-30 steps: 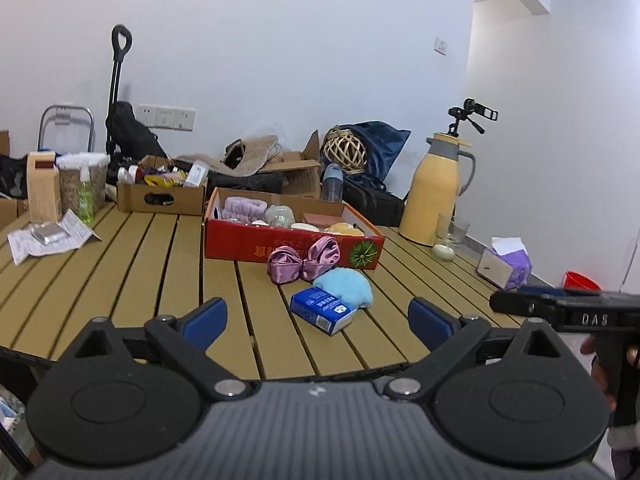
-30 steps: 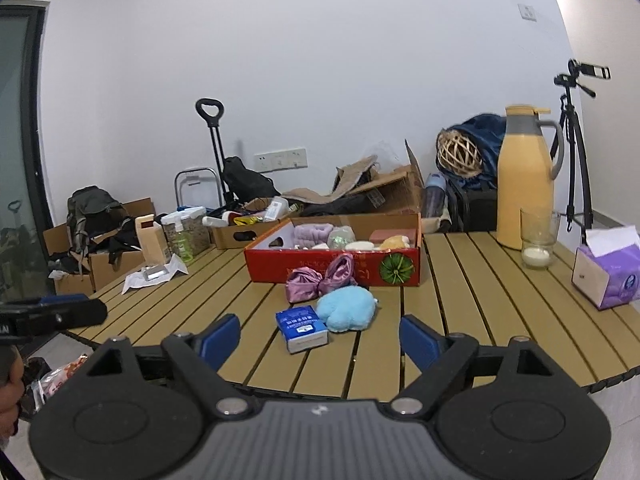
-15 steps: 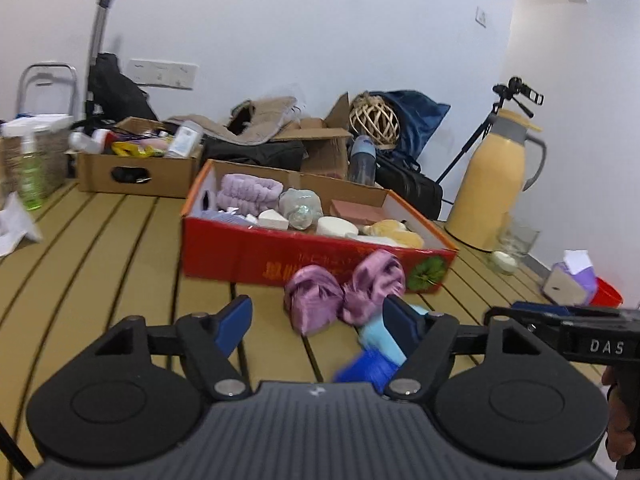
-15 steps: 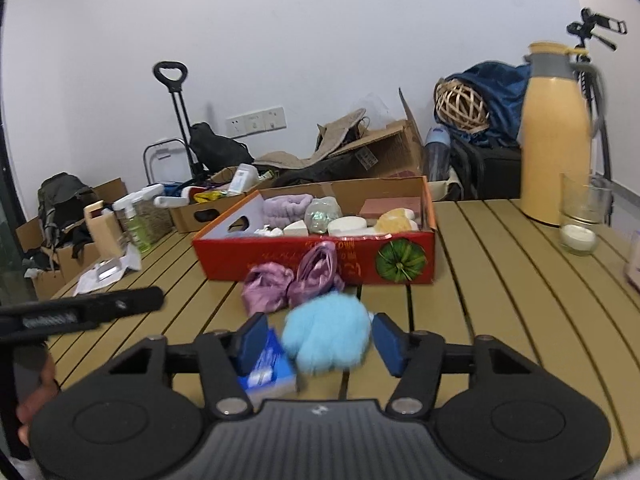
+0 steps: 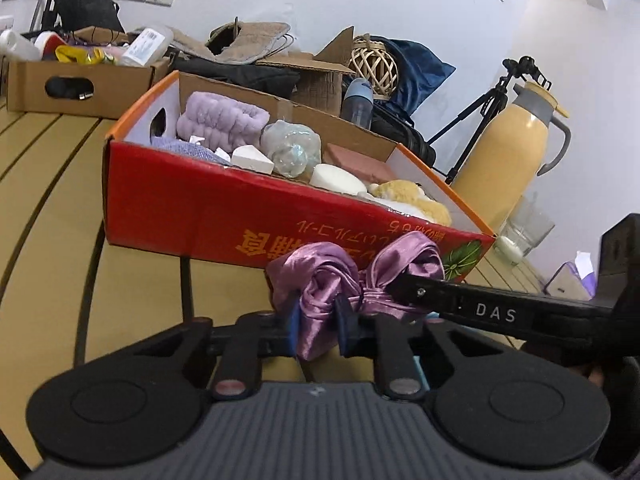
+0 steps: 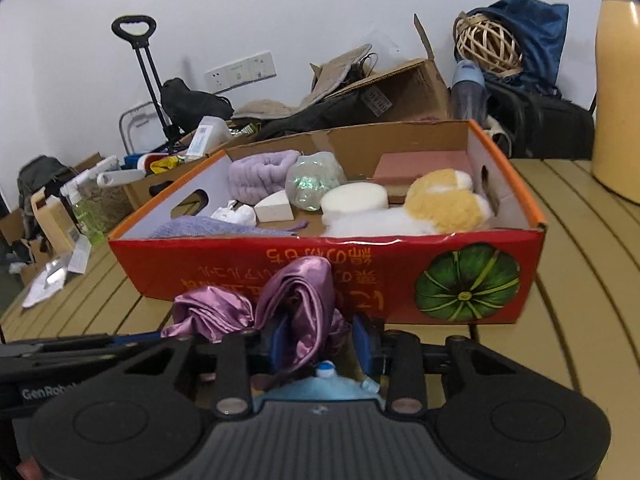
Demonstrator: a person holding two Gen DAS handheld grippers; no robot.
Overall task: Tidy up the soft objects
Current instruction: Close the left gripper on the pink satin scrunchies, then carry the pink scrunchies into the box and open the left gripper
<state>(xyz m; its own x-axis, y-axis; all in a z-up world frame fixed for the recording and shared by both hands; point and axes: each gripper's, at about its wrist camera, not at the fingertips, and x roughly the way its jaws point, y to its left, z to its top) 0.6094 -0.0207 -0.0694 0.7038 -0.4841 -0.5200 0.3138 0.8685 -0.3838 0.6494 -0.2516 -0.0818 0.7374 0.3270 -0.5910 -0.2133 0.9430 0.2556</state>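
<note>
A purple satin bow point(image 5: 352, 276) lies on the wooden table against the front of the red cardboard box point(image 5: 192, 208). My left gripper point(image 5: 318, 326) is shut on the bow's left loop. My right gripper point(image 6: 320, 340) is closed on the bow's right loop point(image 6: 304, 300); its arm also crosses the left wrist view point(image 5: 492, 312). The box point(image 6: 460, 280) holds soft things: a lilac headband point(image 6: 260, 174), sponges, a yellow plush point(image 6: 444, 200). A light blue plush point(image 6: 320, 388) shows just under my right gripper.
A yellow thermos point(image 5: 508, 160) and a glass point(image 5: 524, 228) stand right of the box. A brown box of bottles point(image 5: 76, 80) sits at the back left. Bags, a wicker ball point(image 6: 488, 42) and a tripod are behind the table.
Both grippers moved forward and down to the purple bow and closed on it, left on the left loop, right on the right loop. The blue packet has dropped out of sight.
</note>
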